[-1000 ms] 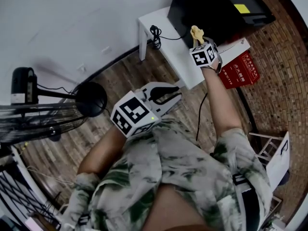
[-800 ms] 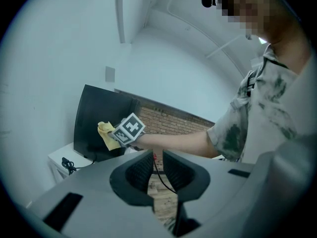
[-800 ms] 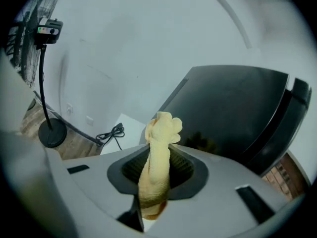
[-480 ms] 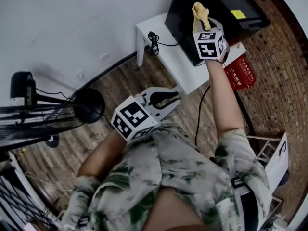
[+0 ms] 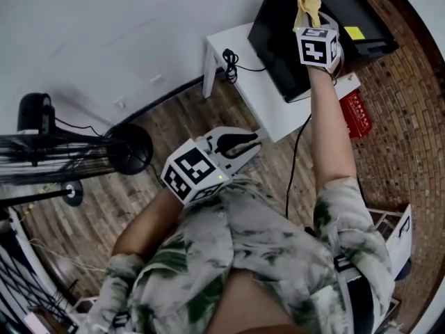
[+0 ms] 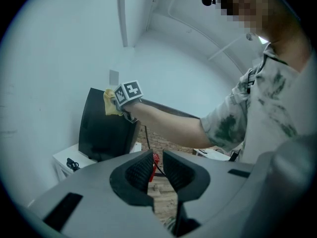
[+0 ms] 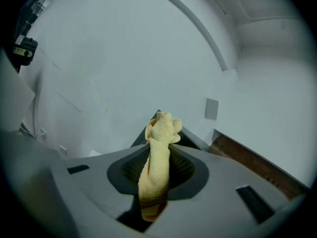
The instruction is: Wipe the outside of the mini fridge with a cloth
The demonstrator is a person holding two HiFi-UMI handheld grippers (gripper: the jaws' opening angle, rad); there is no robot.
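Mini fridge, black and boxy, was seen standing on a low white surface set against a pale wall, at the upper right of the head view. A yellow label was visible on its top. A yellow cloth was gripped by the right claw, which was held out at arm's length and raised to the fridge's upper edge. In the right gripper view the cloth was seen pinched between the two jaws of that claw, with a bunched end standing out past the tips and a shorter end hanging behind them. From the left gripper view the cloth was shown at the top corner of the fridge's dark face; whether it was pressed against the fridge could not be told.

The left claw was held low, close to the person's patterned shirt and well apart from the fridge. Its jaws were set slightly apart, and nothing was held between them; only floor was seen through the gap.

A coiled black cable was lying on the surface beside the fridge. A red box was on the floor next to the surface, and a black fan was at the far left.
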